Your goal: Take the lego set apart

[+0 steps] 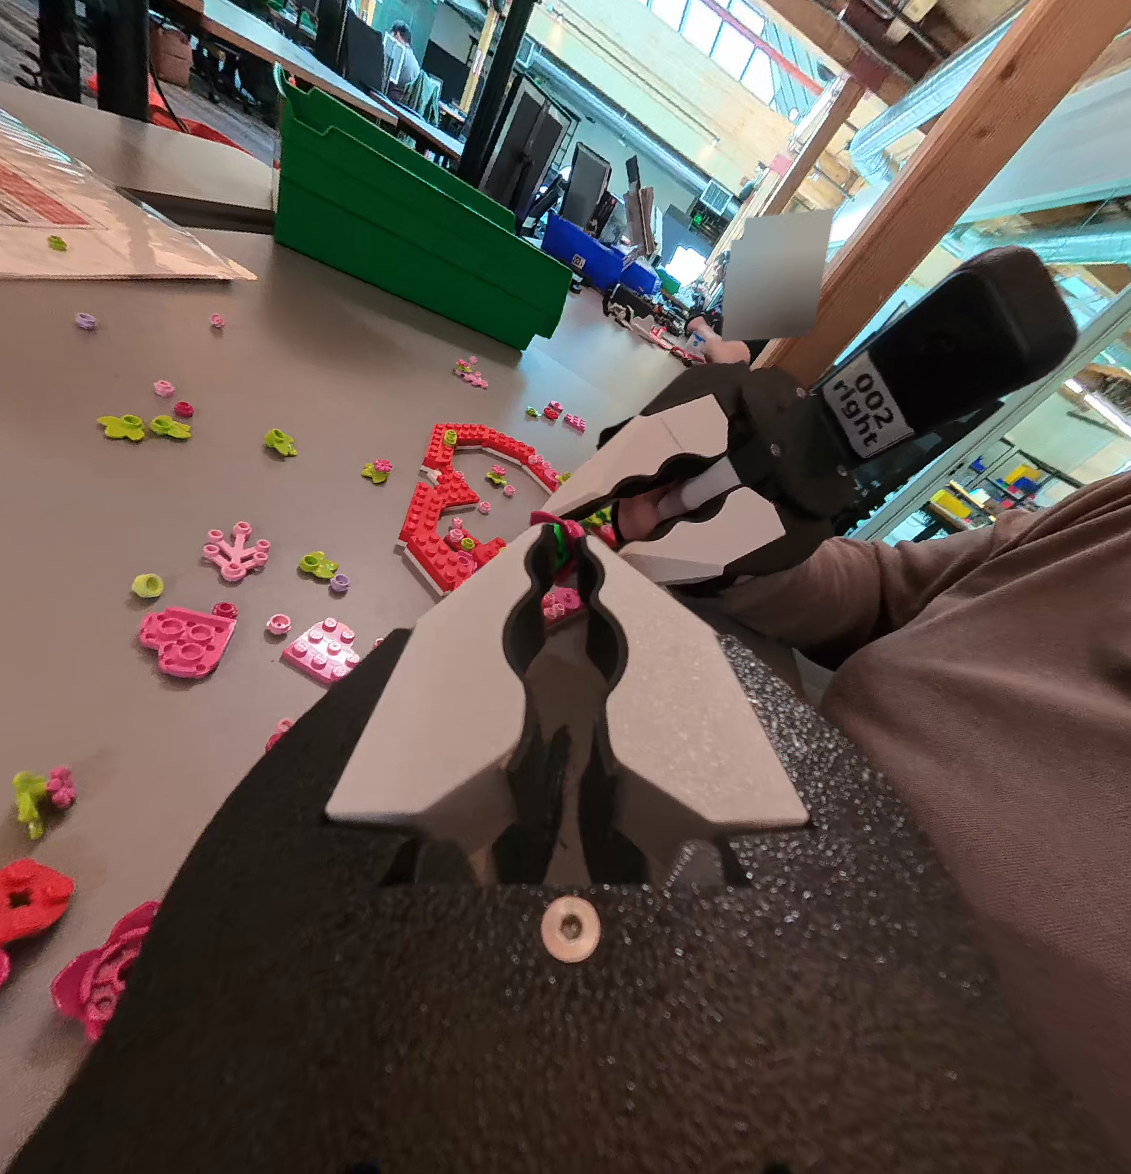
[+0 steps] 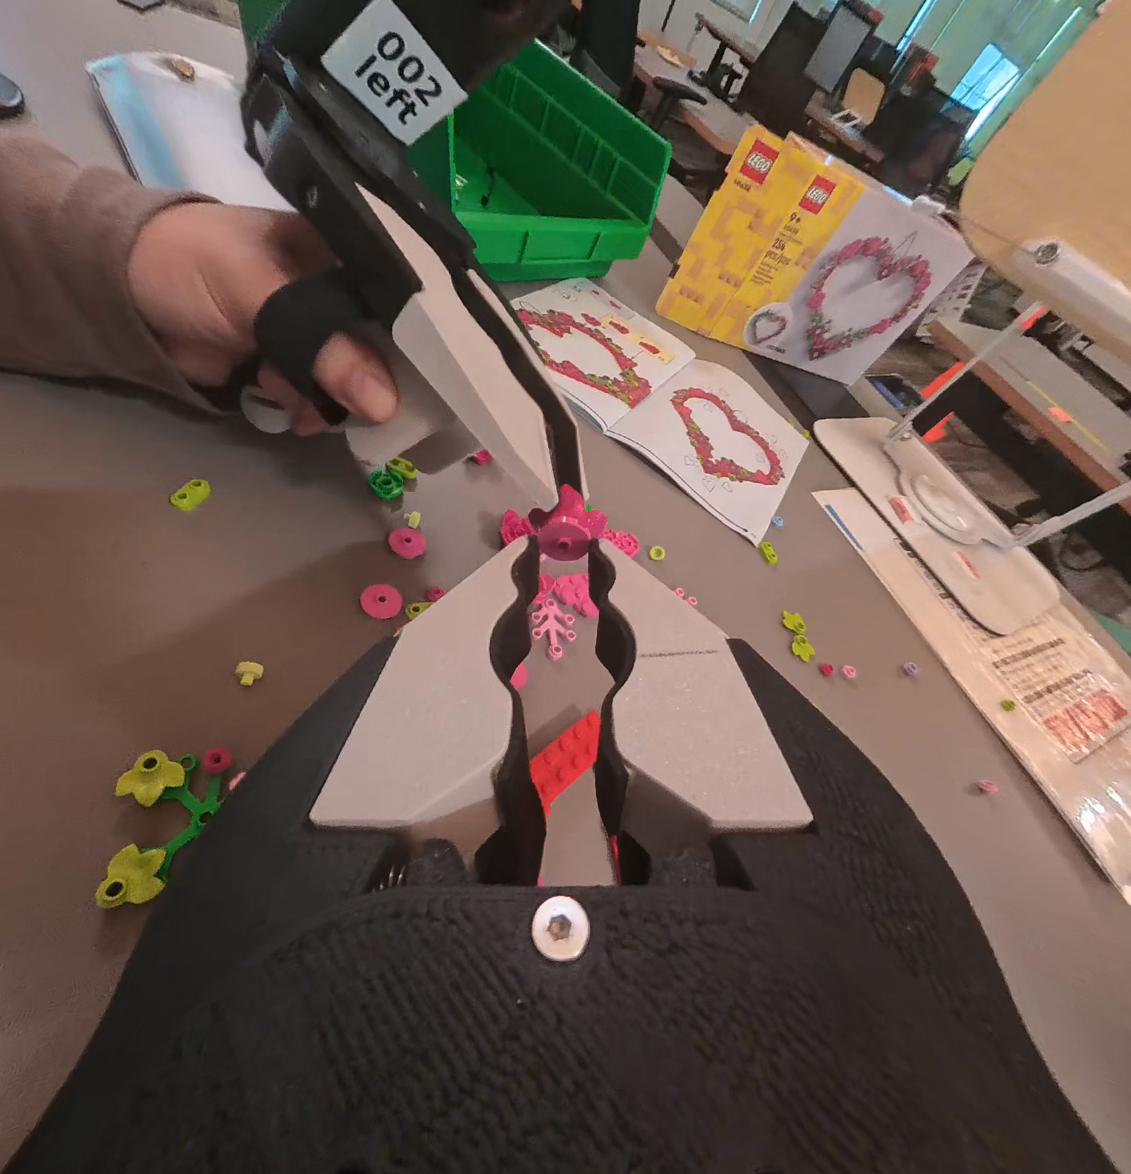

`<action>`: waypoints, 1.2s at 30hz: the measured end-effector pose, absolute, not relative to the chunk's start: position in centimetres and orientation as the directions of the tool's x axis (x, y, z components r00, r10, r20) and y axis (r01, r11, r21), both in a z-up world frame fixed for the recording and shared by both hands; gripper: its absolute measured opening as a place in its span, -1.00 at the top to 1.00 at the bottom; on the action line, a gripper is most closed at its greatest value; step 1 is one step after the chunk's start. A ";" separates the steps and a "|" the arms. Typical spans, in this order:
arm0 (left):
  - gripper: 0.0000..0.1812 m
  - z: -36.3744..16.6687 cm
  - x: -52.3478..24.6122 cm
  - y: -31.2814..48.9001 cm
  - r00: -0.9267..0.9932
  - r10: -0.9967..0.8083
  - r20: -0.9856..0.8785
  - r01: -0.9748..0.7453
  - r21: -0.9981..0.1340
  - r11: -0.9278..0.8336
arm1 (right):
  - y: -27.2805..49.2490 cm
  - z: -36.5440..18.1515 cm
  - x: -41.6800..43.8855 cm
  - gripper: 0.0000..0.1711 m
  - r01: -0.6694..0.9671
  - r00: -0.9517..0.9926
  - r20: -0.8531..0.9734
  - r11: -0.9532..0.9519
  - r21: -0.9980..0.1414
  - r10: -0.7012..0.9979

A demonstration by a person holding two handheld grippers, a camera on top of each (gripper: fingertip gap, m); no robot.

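A small magenta flower piece [image 2: 572, 511] with a green bit and a round magenta base [image 2: 562, 540] is held above the grey table between both grippers. My right gripper [image 2: 564, 545] is shut on the round base. My left gripper [image 1: 561, 540] is shut on the flower's petal end [image 1: 557, 530], and in the right wrist view it [image 2: 566, 494] comes down from the upper left. The right gripper [image 1: 575, 508] meets it tip to tip in the left wrist view. The red heart frame [image 1: 451, 502] lies on the table just beyond, with a few small flowers still on it.
Loose pink, lime and magenta pieces lie all over the table, including two pink plates [image 1: 188, 635] and a lime-leaf stem [image 2: 162, 819]. A green bin [image 2: 550, 184], an open instruction booklet [image 2: 645, 394], the set's box [image 2: 804, 273] and a laminated sheet [image 1: 73, 209] stand farther back. The tips of both grippers are at nearly the same place.
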State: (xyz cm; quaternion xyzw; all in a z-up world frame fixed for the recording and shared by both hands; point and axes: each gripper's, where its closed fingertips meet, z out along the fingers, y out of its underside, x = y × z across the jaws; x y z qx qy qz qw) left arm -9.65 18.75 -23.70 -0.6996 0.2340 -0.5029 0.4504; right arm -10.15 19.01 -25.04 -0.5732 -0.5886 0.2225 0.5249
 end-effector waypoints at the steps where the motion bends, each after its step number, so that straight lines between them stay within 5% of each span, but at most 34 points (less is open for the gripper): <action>1: 0.97 -23.8 -9.7 18.8 0.401 -0.784 0.473 0.112 -0.875 -0.471 | 19.0 -25.0 -10.1 0.84 0.459 0.209 0.393 0.265 -0.848 0.895; 10: 1.00 -24.9 -14.2 21.5 0.684 -0.678 0.270 -0.001 -0.929 -0.371 | 19.9 -24.3 -8.3 1.00 0.503 0.236 0.529 0.364 -0.784 0.815; 12: 1.00 -22.8 -15.1 21.6 0.615 -0.676 0.406 0.171 -0.906 -0.388 | 19.6 -24.0 -8.4 1.00 0.461 0.233 0.479 0.337 -0.821 0.847; 19: 1.00 -24.5 -11.8 20.4 0.599 -0.738 0.311 0.003 -0.922 -0.387 | 19.7 -26.8 -10.3 0.83 0.509 0.180 0.386 0.250 -0.823 0.905; 36: 1.00 -21.4 -17.2 22.7 0.678 -0.660 0.324 0.192 -0.945 -0.266 | 17.1 -28.2 -10.9 0.70 0.532 0.018 0.335 0.274 -0.801 0.942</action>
